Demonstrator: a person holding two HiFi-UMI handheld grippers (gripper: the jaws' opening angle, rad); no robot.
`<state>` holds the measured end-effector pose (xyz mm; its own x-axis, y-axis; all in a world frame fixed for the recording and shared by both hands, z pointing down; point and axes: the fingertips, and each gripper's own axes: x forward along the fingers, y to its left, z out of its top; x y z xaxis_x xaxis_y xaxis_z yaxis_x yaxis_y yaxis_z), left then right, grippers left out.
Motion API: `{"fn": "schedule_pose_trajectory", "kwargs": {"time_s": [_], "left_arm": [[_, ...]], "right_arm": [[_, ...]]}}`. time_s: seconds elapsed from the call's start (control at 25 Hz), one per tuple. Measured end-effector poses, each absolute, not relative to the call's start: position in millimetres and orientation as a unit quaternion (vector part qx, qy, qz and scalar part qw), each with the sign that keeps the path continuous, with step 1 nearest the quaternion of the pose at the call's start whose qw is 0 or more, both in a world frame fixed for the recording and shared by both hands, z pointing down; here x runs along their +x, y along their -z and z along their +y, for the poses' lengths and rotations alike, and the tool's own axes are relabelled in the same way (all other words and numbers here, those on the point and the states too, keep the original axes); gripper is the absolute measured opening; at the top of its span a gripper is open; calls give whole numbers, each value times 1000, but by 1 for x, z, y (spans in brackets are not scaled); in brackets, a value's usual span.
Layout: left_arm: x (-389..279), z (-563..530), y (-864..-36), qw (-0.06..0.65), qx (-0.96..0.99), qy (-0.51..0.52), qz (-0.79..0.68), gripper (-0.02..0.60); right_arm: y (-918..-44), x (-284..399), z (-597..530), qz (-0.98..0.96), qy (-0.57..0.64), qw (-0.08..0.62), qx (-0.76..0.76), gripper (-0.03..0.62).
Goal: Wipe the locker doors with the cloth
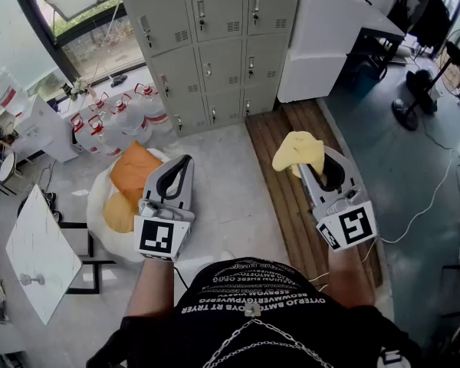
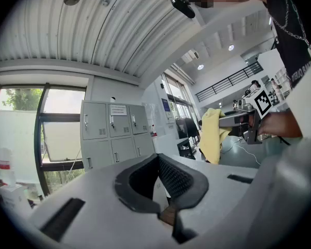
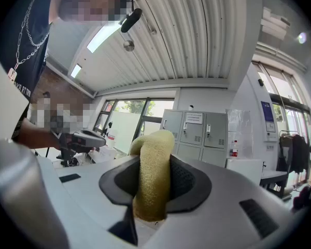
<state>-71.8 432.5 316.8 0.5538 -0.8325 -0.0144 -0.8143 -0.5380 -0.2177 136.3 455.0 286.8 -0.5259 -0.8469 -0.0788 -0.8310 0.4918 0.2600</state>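
cloth (image 3: 153, 170), fuzzy yellow and bunched, is getting pinched by the right hand-held gripper (image 1: 320, 167), well apart from the grey metal lockers (image 1: 207, 44); left hand-held gripper (image 1: 186, 162) is sitting clenched, empty.

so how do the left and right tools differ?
On the left tool the jaws are shut on nothing; on the right tool they clamp the yellow cloth. The left tool hangs over pale floor beside a white sack, the right tool over wooden boards. Both point toward the grey lockers, short of them.
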Motion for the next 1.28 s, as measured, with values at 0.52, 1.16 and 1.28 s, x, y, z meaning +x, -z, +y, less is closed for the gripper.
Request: {"fn": "schedule_pose_trajectory", "kwargs": {"time_s": [0.52,1.16,1.28], "left_arm": [[-104,416,-312,126,-881,10,455,5],[-129,391,-340,72,-887,-7,456,6],[-133,380,-343,72,-884,-4,463,6]], "right_arm": [[-296,88,446,-875,129,31,465,110],[-303,79,420,-888,43,0,458,112],[-305,76,414,-891,52,7,451,112]]}}
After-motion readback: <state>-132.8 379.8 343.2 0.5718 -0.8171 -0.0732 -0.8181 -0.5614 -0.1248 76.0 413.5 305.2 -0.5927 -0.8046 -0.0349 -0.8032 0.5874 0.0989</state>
